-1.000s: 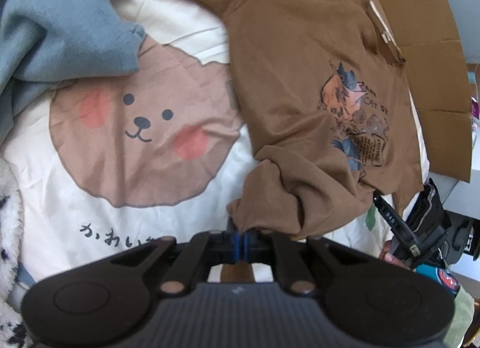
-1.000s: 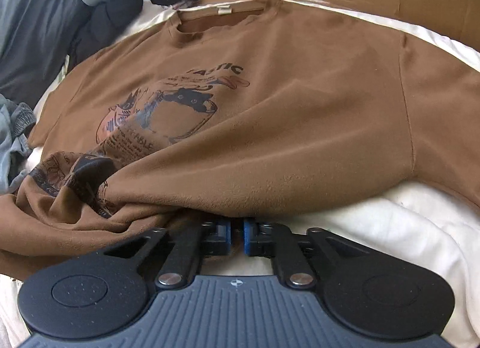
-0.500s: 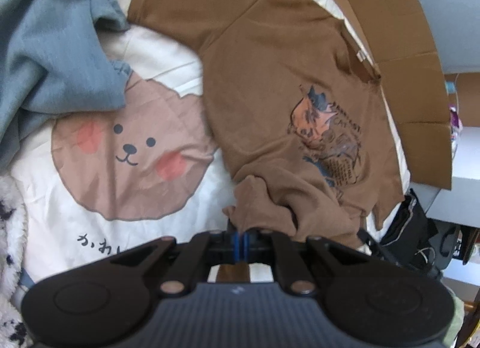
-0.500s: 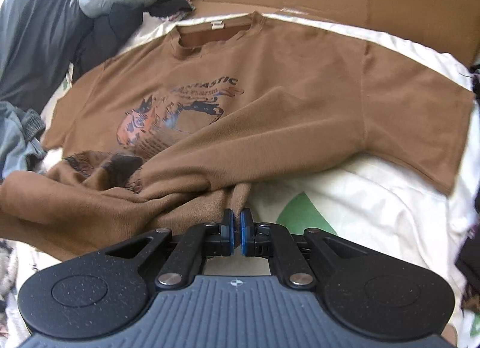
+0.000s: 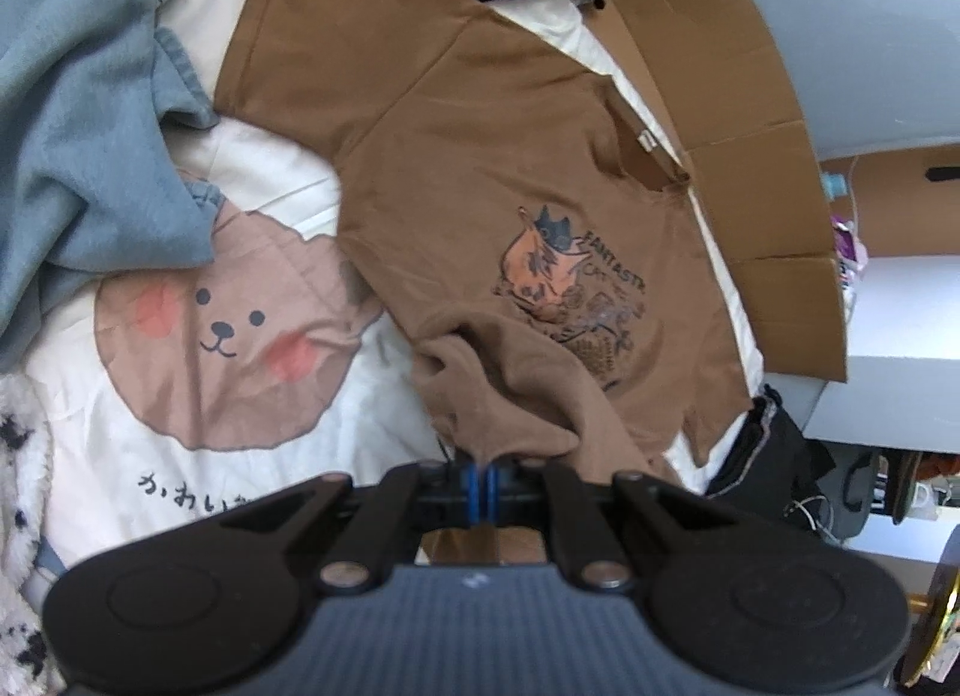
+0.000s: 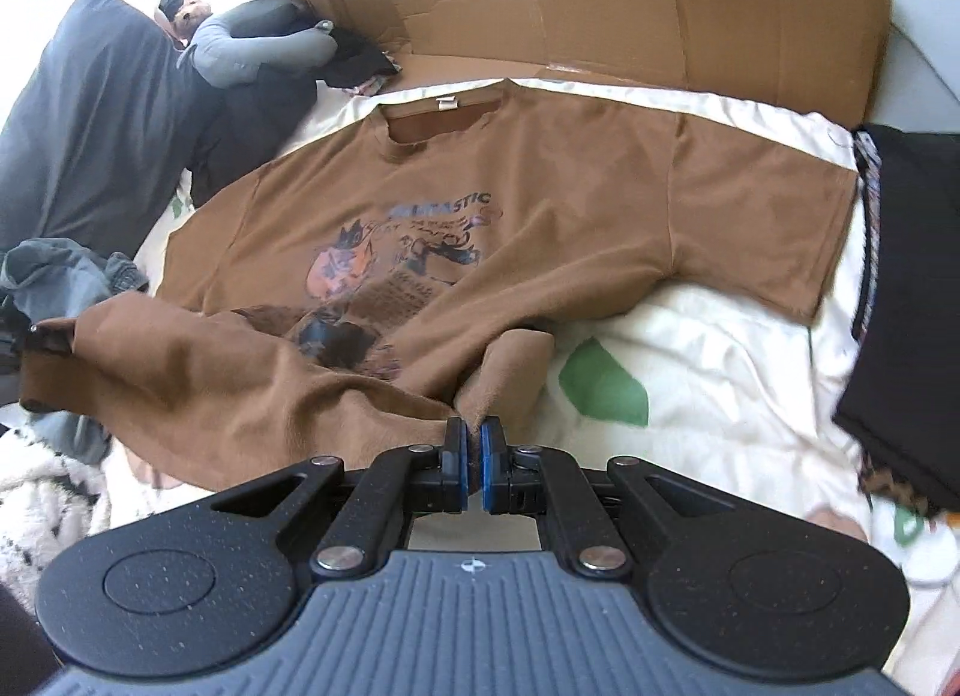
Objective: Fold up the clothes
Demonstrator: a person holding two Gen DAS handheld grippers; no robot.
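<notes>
Left wrist view: left gripper pinches the brown T-shirt hem, bunched above the bear-print sheet. Right gripper likewise clamps the hem.

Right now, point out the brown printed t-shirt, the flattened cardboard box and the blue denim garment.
brown printed t-shirt [image 6: 570, 204], right wrist view, on its chest beside the print.
flattened cardboard box [image 6: 600, 6], right wrist view, on its upright panel.
blue denim garment [image 5: 72, 114], left wrist view, on its bunched middle.
</notes>
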